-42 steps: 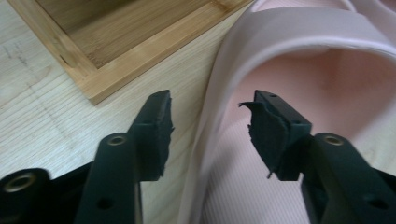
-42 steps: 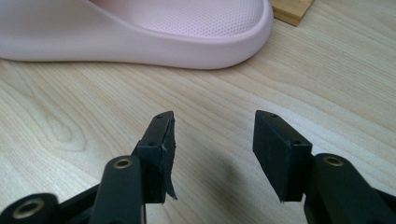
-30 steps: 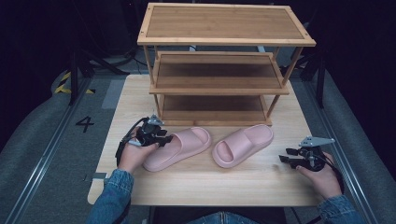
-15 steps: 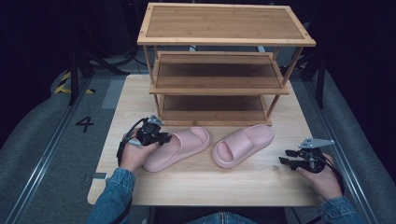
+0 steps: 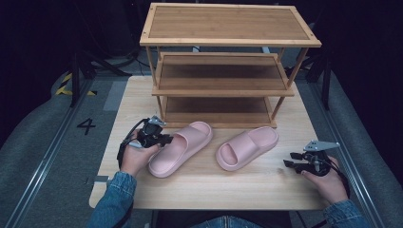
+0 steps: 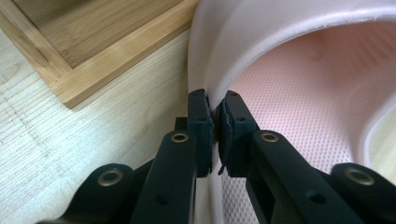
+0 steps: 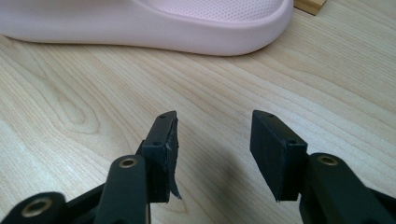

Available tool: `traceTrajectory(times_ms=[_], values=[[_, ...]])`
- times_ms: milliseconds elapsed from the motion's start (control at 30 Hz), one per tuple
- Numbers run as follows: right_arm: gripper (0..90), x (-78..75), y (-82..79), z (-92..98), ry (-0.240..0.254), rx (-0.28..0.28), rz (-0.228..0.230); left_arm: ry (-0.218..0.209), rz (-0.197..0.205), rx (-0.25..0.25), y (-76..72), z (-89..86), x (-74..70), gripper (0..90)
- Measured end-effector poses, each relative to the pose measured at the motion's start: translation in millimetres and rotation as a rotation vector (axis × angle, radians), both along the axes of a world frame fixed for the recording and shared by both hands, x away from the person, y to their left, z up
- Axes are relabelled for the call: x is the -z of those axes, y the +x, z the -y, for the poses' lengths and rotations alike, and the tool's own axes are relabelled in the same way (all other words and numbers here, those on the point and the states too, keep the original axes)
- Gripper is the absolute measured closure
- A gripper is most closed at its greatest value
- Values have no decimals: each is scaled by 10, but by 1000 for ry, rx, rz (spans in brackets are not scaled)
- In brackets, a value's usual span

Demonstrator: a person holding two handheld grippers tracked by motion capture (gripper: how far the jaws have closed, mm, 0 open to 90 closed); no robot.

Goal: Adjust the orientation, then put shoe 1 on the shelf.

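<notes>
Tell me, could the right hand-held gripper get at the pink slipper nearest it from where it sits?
Probably yes. The right hand-held gripper rests open on the table, pointing toward the right slipper, with bare wood between them. The left hand-held gripper is busy, clamped on the left slipper's rim.

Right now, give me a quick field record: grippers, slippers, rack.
left gripper: jaws have just closed, clamped on the side wall of the left pink slipper
right gripper: jaws open, nothing between them, low over the table
right pink slipper: flat on the table, untouched
shoe rack: three bamboo tiers, all bare, behind the slippers
</notes>
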State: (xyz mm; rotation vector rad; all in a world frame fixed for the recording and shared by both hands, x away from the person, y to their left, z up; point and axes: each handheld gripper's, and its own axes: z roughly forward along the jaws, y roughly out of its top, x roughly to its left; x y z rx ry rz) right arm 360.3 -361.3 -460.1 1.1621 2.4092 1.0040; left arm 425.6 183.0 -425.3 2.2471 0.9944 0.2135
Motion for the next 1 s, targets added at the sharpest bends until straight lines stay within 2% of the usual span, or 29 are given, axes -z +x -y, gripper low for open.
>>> traceTrajectory(times_ms=[200,367,533,633,667,700,733,800,867,1000], values=[[522,-2,17,-22,-4,-7,2,-14,-24,7,-75,4,-186,836],[519,-2,18,-10,2,-2,2,-25,-9,15,-96,18,-346,836],[517,-2,18,-21,2,-4,1,-47,-19,18,-113,53,-512,836],[516,12,21,-12,2,-2,-5,-47,-11,27,-119,82,-627,836],[516,12,21,-12,2,-2,-5,-47,-11,27,-119,82,-627,836],[515,16,20,-8,1,-2,-8,-53,-4,28,-123,100,-703,836],[515,16,18,-8,1,-3,-8,-53,-4,28,-123,100,-703,836],[514,14,17,-7,2,-3,-7,-56,4,36,-123,114,-818,836],[513,15,20,-4,1,-2,-8,-58,2,40,-123,118,-853,836],[513,20,18,-10,1,-1,-12,-60,15,51,-115,135,-1031,835]])
